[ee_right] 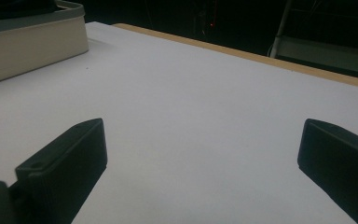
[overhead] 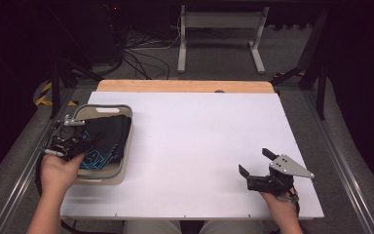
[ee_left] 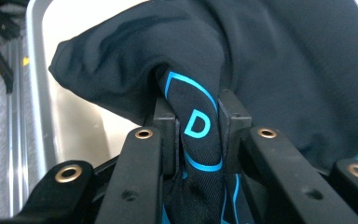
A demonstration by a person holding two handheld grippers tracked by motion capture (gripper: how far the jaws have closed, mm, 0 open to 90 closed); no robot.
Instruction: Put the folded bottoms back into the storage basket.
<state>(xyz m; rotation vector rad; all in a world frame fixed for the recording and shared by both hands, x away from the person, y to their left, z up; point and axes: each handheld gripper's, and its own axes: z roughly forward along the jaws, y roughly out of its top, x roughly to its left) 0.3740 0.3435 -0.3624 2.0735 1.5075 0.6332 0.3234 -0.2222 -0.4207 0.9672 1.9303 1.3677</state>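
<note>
A black garment (overhead: pixel 108 139) with blue printed lettering lies in a pale bin (overhead: pixel 118 174) at the table's left edge. My left gripper (overhead: pixel 80 141) reaches into the bin over the cloth. In the left gripper view its jaws pinch a fold of the garment (ee_left: pixel 270 60) that bears a blue letter D, so the left gripper (ee_left: pixel 196 123) is shut on the cloth. My right gripper (overhead: pixel 257 162) rests low over the white table top at the front right, its jaws wide apart. In the right gripper view the right gripper (ee_right: pixel 203 154) has nothing between its fingers.
The white sheet (overhead: pixel 195 146) covers the table, with a wooden strip (overhead: pixel 185 86) along the far edge. The bin's wall (ee_right: pixel 28 46) stands far left in the right gripper view. Cables and a white metal frame (overhead: pixel 221 29) lie on the floor beyond the table.
</note>
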